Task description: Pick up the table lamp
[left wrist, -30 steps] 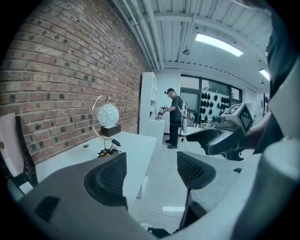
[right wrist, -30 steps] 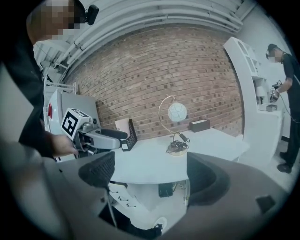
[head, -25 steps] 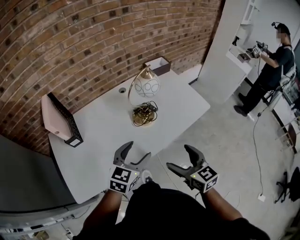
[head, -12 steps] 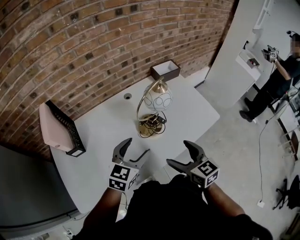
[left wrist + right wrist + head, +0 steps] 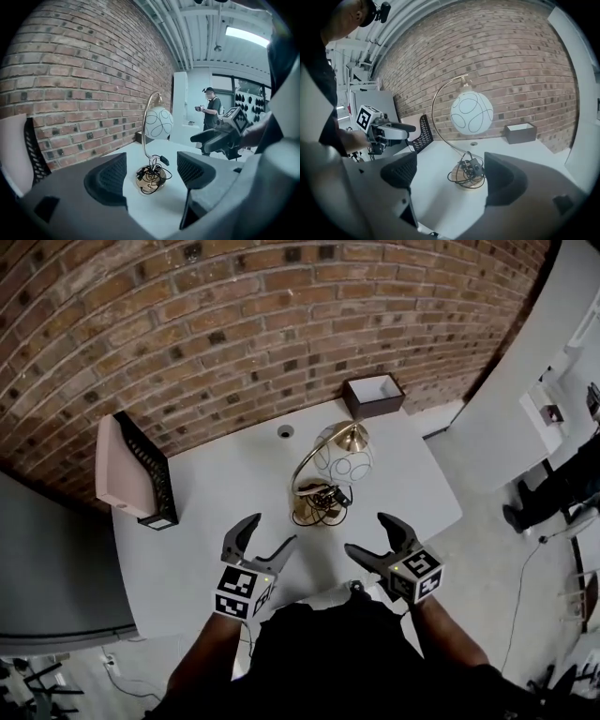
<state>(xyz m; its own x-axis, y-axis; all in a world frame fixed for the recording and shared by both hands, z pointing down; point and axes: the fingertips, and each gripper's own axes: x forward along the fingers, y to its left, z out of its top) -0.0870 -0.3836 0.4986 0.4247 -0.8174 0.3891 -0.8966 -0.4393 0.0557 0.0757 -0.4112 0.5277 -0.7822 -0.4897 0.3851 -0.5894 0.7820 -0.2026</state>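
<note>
Brass-toned table lamp: upright towards the middle of the white table, between the two grippers' lines of sight and well clear of both. It has a round base, a thin arched stem and a white globe with looping dark lines hanging off to one side. A black cord with a switch block lies coiled loosely on the base.

Left gripper: jaws wide, nothing between the pads, over the table's near edge.

Right gripper: jaws wide, just narrowed a touch, nothing between them, level with its partner.

Handling note (judgement): the approach is under way and there is no contact yet. The stem low down, or the rim of the base, looks the soundest hold. The globe appears too broad and too smooth for these jaws. One gripper on the stem and the other steadying the base should counter the offset weight. Keep the lamp vertical as it rises. The coiled cord may slip off or snag, so close the pads clear of it.

Dark box: at the far edge against the brick wall, open-topped with a pale interior and nothing visible inside.

Black mesh file holder: at the table's left end, with a pink flat panel along its outer side. Whether that is a wall or contents cannot be told.
</note>
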